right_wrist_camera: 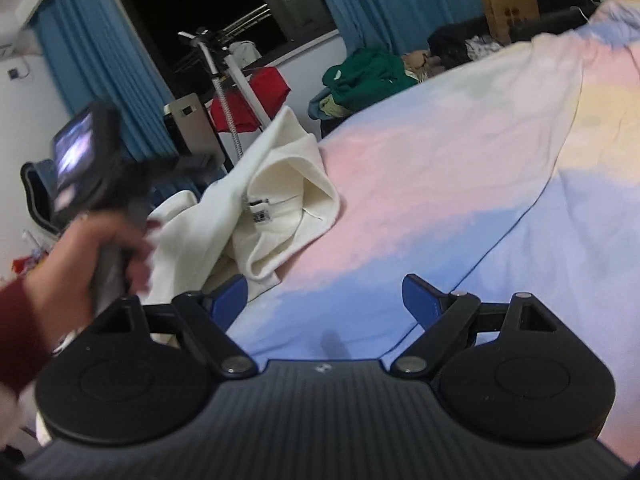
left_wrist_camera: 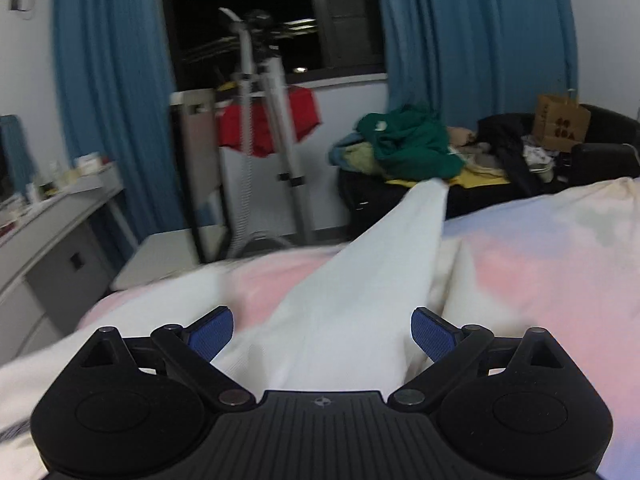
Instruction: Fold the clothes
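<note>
In the left wrist view, a desk [left_wrist_camera: 60,216] was seen at the far left, then a steamer stand [left_wrist_camera: 276,120] before the dark window, with blue curtains [left_wrist_camera: 108,92] either side. The left gripper [left_wrist_camera: 322,334] was held with its jaws spread wide and nothing pinched; a white garment [left_wrist_camera: 360,280] ran between the blue pads [left_wrist_camera: 212,332] and away in a raised strip over the pastel bedspread [left_wrist_camera: 540,260]. Further right, a green heap of clothes [left_wrist_camera: 412,140] and a paper bag [left_wrist_camera: 560,128] were visible.

From the right wrist view, what the other camera missed was shown: the left hand [right_wrist_camera: 100,252], red-sleeved, wrapped round its gripper's handle, and the white garment [right_wrist_camera: 280,184] bunched at the bed's left edge, label showing. The right gripper [right_wrist_camera: 324,300] was parted wide over bare bedspread [right_wrist_camera: 440,180], gripping nothing.
</note>
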`<action>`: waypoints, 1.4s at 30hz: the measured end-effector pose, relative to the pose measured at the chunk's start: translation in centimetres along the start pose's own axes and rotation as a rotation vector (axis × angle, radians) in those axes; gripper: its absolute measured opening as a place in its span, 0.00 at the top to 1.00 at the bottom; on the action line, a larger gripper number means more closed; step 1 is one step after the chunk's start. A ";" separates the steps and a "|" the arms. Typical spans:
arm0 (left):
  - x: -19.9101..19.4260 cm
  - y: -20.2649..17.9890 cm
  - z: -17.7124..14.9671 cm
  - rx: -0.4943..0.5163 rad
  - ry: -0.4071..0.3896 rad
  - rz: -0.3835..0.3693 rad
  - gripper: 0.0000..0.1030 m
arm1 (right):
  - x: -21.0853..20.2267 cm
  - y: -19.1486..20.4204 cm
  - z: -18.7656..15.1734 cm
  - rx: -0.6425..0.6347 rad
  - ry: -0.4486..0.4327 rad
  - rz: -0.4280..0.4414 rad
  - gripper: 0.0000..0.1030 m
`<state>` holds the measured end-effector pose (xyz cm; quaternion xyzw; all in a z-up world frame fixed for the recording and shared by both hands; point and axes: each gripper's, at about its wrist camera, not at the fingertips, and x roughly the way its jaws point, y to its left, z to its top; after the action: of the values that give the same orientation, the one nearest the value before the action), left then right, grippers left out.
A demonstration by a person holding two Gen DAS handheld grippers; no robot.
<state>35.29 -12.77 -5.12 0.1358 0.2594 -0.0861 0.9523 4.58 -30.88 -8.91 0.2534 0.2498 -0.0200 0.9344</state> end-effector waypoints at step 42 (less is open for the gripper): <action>-29.9 8.5 -18.2 -0.345 -0.107 -0.140 0.96 | 0.3 -1.7 -3.7 0.625 0.194 0.818 0.15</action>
<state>3.32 3.56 -2.92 -0.0526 0.2281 -0.1137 0.9656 2.92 -30.54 -12.56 0.5978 0.1977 0.2966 0.7180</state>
